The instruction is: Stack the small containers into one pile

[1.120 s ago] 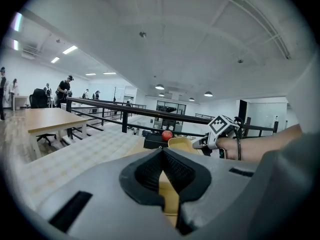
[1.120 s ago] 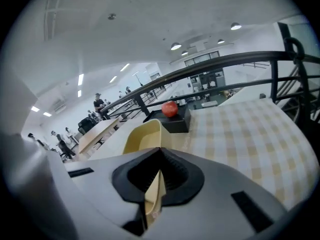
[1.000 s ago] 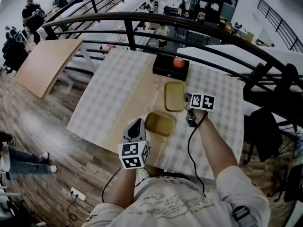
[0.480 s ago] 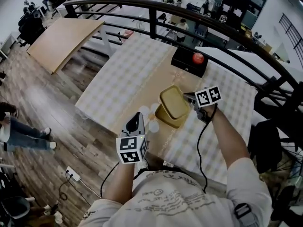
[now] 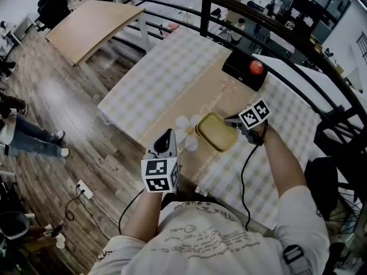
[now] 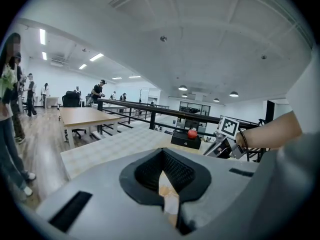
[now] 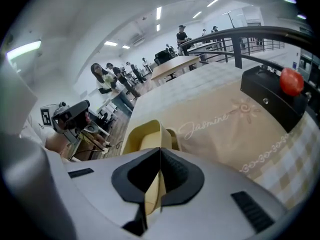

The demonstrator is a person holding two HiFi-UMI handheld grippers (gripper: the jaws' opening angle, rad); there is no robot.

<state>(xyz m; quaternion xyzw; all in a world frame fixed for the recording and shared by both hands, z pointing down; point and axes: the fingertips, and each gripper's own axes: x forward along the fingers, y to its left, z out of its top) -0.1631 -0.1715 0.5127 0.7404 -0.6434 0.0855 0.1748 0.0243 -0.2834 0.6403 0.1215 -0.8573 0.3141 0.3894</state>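
In the right gripper view the right tool's (image 7: 159, 169) own body hides most of the top container (image 7: 145, 136) clamped in it; only one wall and rim rise clear. Of the lower container (image 7: 173, 134) just a sliver of rim peeks out behind. The black box (image 7: 270, 99) runs into that view's dark edge.

In the head view the top container covers the lower one almost wholly, so how they sit together cannot be told, and the marker cube (image 5: 254, 113) hides the right tool's jaws. The person's arms and chest hide the surface's (image 5: 172, 79) near edge. A pale flower shape (image 5: 186, 133) beside the containers is too small to tell.

The left tool's (image 6: 163, 171) body blocks both containers in its own view.
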